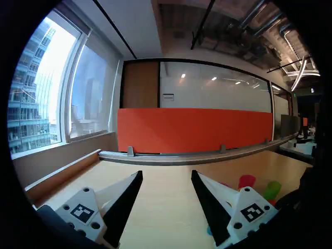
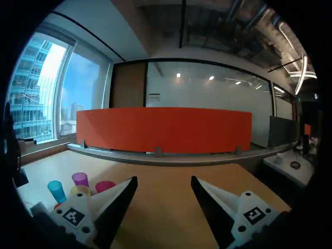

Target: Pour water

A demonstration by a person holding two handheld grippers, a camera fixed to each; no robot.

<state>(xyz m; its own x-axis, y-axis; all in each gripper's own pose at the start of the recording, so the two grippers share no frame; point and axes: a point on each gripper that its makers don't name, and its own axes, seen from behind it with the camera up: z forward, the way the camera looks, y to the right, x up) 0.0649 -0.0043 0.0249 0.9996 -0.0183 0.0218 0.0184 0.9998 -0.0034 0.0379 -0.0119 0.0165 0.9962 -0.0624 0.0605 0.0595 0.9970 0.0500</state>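
Nothing poured yet, apparently: left gripper (image 1: 166,186) and right gripper (image 2: 164,191) gape empty, coloured cups (image 2: 80,179) stand untouched near the table's (image 2: 178,176) front edge

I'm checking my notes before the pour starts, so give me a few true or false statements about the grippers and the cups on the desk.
1. The left gripper is open and holds nothing. True.
2. The right gripper is shut on a cup. False: it is open, with only bare desk between its fingers.
3. An orange divider panel stands along the back of the desk. True.
4. The teal cup lies on its side. False: it stands upright.
5. In the right gripper view, the purple cup is to the right of the fingers. False: it is to their left, close to the teal cup.
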